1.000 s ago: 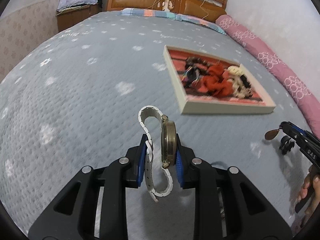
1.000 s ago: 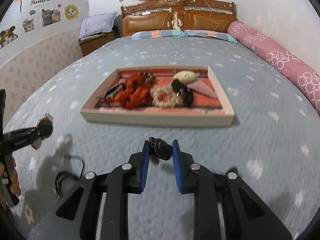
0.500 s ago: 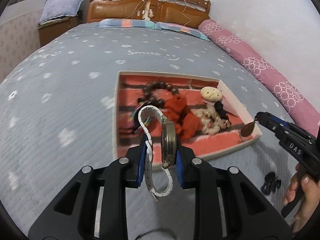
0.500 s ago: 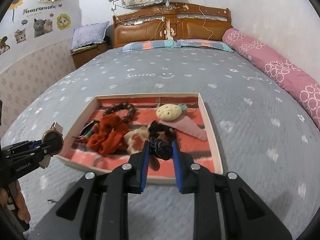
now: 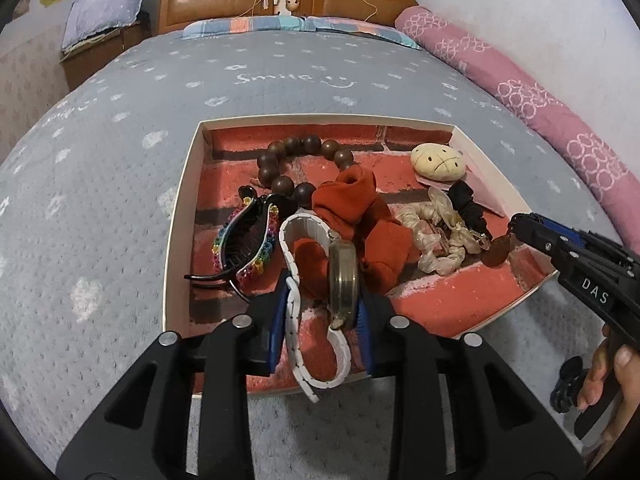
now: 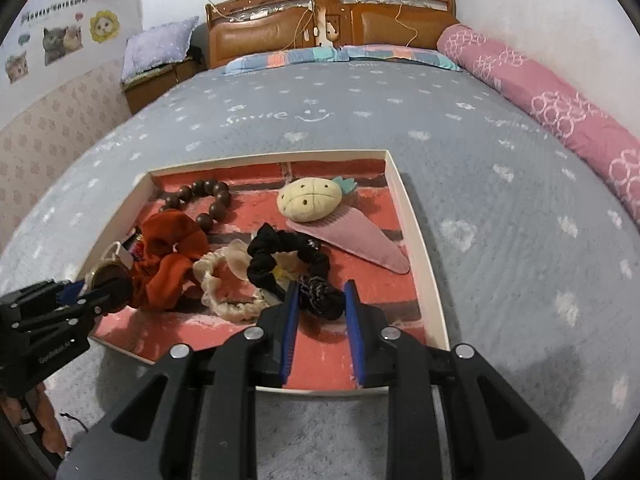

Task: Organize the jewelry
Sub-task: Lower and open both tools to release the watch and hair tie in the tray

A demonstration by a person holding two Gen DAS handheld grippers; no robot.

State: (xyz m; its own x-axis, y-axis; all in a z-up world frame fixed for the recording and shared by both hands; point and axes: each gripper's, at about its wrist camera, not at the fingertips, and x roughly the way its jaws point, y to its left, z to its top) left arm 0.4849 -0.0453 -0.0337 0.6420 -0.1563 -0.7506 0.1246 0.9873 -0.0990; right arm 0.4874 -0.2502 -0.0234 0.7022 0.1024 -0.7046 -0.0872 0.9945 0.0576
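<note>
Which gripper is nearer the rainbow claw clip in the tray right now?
Left. The left gripper, carrying the watch, sits just right of the rainbow claw clip. The right gripper, holding a dark hair tie, is across the tray.

left gripper point(image 5: 320, 312) jaws just easing apart, right gripper point(image 6: 320, 308) clamped

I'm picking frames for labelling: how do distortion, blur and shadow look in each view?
Left wrist view: strong fisheye bending, dark corner vignette; watch and tray sharp. Right wrist view: same bending; far bedspread slightly soft, soft shadow near the tray's right corner, no glare.
</note>
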